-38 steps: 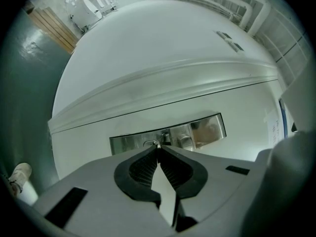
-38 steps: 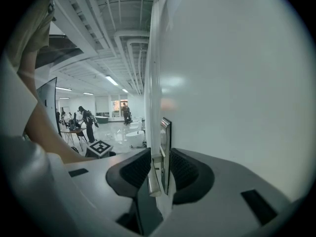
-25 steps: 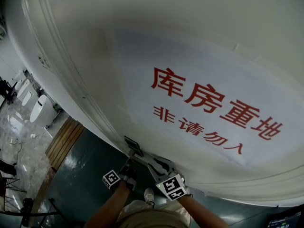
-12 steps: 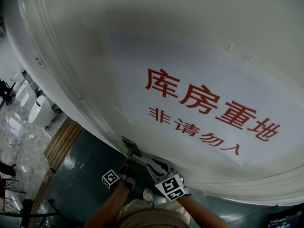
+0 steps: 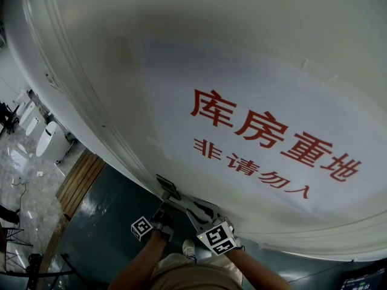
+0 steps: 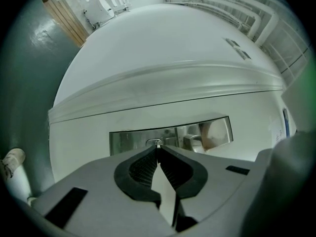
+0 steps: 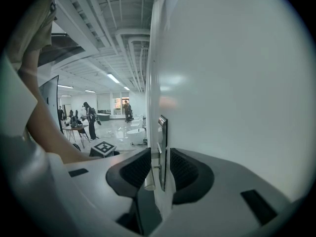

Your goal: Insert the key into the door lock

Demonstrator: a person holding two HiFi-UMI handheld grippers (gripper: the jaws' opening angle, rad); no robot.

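Observation:
A white door (image 5: pixel 254 53) carries a poster with red characters (image 5: pixel 272 138). Low on it sits a steel lock plate (image 5: pixel 169 187) (image 6: pixel 170 135) with a lever handle (image 5: pixel 202 211) (image 6: pixel 195 141). My left gripper (image 5: pixel 162 214) (image 6: pixel 158 148) is shut on a small silver key (image 6: pixel 158 143). The key's tip is at the round keyhole, and how deep it sits is hidden. My right gripper (image 5: pixel 204 217) (image 7: pixel 157 154) is level beside the door, its jaws closed on the handle (image 7: pixel 148 174) from both sides.
Dark green floor (image 5: pixel 103 234) lies below the door, with a wooden strip (image 5: pixel 81 183) and white sanitary fixtures (image 5: pixel 51 141) to the left. My shoe (image 5: pixel 189 246) is near the door's foot. Distant people (image 7: pixel 90 120) stand in the hall.
Only the head view has shifted a little; both grippers, the key and the handle stay where they were.

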